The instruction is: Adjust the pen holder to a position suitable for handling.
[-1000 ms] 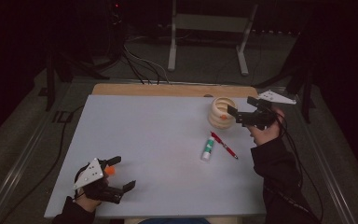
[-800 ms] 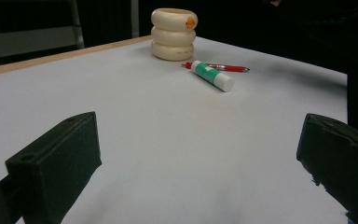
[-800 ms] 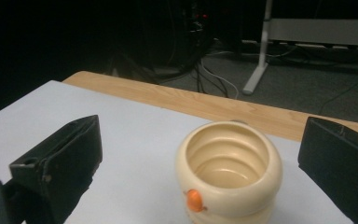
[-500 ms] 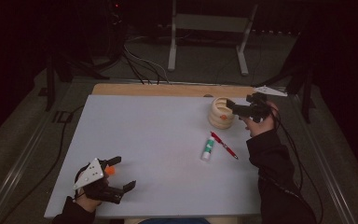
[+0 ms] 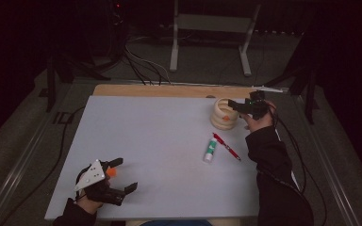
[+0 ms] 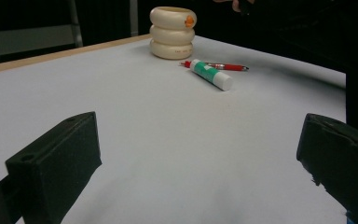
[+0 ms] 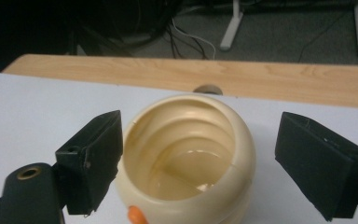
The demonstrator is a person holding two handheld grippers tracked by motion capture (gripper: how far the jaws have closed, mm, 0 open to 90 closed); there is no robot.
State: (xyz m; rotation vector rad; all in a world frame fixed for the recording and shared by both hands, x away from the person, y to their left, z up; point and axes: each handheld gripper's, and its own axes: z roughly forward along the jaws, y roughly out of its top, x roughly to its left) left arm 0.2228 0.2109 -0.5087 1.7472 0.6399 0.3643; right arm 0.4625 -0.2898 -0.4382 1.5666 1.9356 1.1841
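two grippers here: right gripper point(image 7: 198, 163) fingers have just been closing around the cream ribbed cup point(image 7: 186, 154), not pressing yet; left gripper point(image 5: 104, 181) fingers wide over the tabletop point(image 5: 160, 141).

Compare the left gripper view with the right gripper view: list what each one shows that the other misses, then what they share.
Left gripper view alone: the green-and-white glue stick lying beside the red pen, and the cream ribbed ring-shaped holder from outside, three stacked bulges.

Right gripper view alone: the holder's hollow inside from above, the light wooden table edge and the grey floor with cables beyond.

Both: the holder with its orange spot, the white table sheet, and each tool's own black jaws standing apart.
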